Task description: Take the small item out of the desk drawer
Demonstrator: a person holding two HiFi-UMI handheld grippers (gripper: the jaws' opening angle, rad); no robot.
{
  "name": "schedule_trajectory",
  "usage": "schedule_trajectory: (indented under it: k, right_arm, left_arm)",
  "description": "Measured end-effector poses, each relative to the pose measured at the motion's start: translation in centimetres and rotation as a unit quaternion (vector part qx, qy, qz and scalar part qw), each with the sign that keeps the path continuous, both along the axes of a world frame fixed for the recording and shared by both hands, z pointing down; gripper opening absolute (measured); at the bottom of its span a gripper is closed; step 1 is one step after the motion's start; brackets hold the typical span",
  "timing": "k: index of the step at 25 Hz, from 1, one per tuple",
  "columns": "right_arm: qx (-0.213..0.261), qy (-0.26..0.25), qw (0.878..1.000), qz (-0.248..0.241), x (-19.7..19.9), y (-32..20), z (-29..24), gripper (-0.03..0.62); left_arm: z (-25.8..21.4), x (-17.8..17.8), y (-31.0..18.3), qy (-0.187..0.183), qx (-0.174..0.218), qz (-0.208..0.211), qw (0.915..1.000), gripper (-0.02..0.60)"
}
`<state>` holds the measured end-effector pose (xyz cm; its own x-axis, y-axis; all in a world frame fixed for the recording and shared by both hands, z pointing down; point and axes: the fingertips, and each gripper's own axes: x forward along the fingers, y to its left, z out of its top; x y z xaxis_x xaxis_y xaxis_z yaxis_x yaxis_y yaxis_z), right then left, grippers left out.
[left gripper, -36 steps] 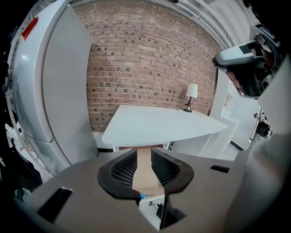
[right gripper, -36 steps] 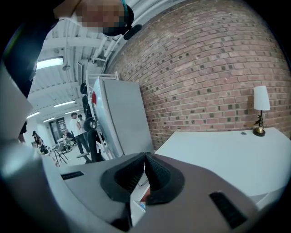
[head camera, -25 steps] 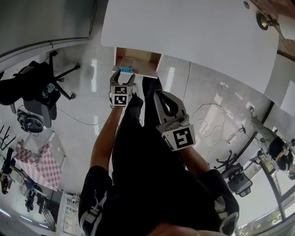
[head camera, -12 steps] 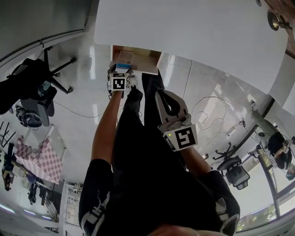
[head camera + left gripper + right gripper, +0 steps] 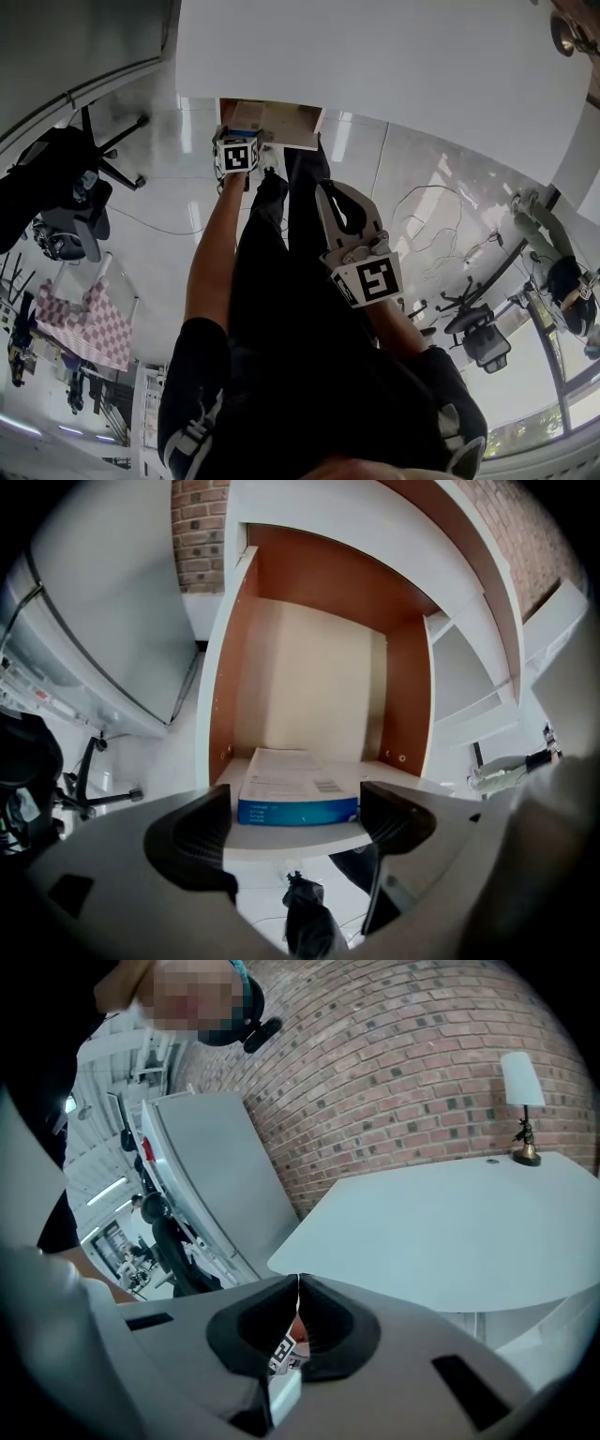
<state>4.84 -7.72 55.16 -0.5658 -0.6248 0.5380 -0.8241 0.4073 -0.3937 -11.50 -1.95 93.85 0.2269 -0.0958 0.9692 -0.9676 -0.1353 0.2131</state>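
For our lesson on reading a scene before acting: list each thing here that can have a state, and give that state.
desk drawer: pulled open.
box: lying flat at the drawer's front, not gripped.
left tongs: open, jaws have just been opening, box showing between them, pads off it.
right tongs: shut, nothing held.
lamp: upright on the desk.

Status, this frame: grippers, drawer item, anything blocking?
Left gripper open, jaws just opened. Right gripper shut, empty. Blue-and-white box in open drawer, between left jaws, ungripped. Nothing blocking.
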Motion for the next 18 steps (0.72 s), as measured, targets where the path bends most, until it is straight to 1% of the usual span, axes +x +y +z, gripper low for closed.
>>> schedule_trajectory:
  k: [2,3,6,10,11,14,18]
  right_arm:
    - [-0.001,0.002,1.0,0.006,0.5,-0.3,0.1,0.028]
    - [-0.001,0.003,1.0,0.009,0.8,-0.5,0.1,0.028]
    - [-0.003,0.005,1.0,0.016,1.3,-1.0,0.1,0.028]
    - [-0.004,0.008,1.0,0.024,1.5,-1.1,0.4,0.028]
    - [-0.003,0.009,1.0,0.024,1.5,-1.1,0.4,0.028]
    - [0.0,0.009,1.0,0.023,1.4,-0.8,0.4,0.028]
    - [0.006,0.015,1.0,0.026,1.7,-0.1,0.2,0.028]
  left_arm:
    - [0.2,-0.3,-0.1,-0.013,-0.002,0.002,0.9999,0.42]
    - [0.3,-0.2,-0.3,-0.013,0.001,0.004,0.9999,0.42]
    - [0.3,-0.1,-0.5,-0.003,0.004,0.01,0.9999,0.42]
    - [0.4,-0.1,-0.6,0.001,0.003,0.015,0.9999,0.417]
    - [0.4,-0.1,-0.6,0.004,0.005,0.016,0.9999,0.4]
    - [-0.3,-0.1,-0.7,0.014,0.008,0.024,0.9996,0.394]
    - [-1.4,0.1,-0.3,0.018,0.024,0.034,0.999,0.393]
